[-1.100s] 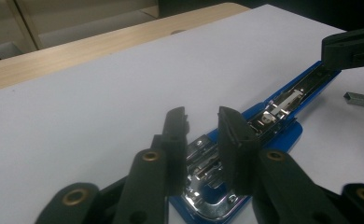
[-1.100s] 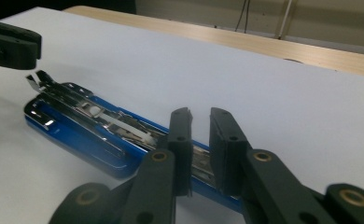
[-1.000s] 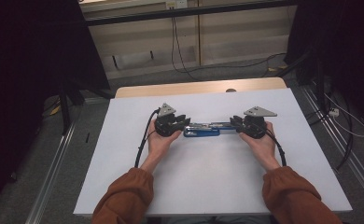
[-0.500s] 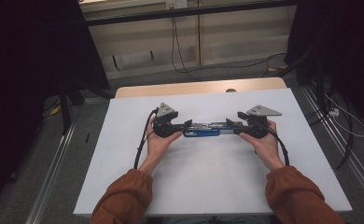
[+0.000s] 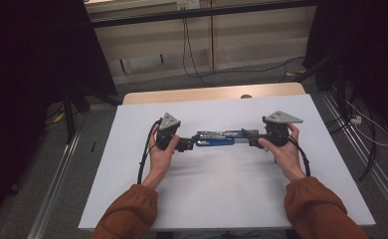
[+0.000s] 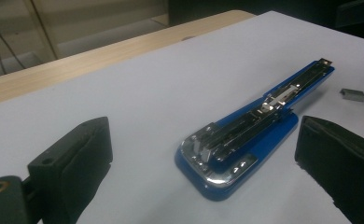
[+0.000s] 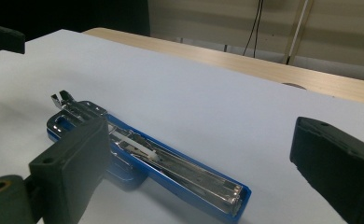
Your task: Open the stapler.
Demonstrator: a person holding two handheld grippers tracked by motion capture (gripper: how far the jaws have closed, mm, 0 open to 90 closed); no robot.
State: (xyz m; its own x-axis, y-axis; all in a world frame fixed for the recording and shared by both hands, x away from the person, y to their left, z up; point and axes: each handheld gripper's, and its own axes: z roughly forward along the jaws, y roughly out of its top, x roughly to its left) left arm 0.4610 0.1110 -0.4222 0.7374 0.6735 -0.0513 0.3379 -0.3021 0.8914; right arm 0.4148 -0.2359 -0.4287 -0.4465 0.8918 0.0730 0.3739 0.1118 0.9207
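High view: stapler [image 5: 215, 138] mid-sheet [image 5: 222, 199], between left gripper [image 5: 186, 145] and right gripper [image 5: 254, 139]; left gripper view: jaws wide apart, stapler between, untouched; staple strip [image 6: 353, 94] beside tip; right gripper view: jaws spread, empty.

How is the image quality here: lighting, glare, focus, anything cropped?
High view: dim, dark surroundings, soft shadows under the forearms on the white table. Left gripper view: blue stapler sharp, small highlights on its chrome end, near jaws soft and cropped by the frame. Right gripper view: the stapler is slightly soft, with the left-hand jaw overlapping it; the background is dull.
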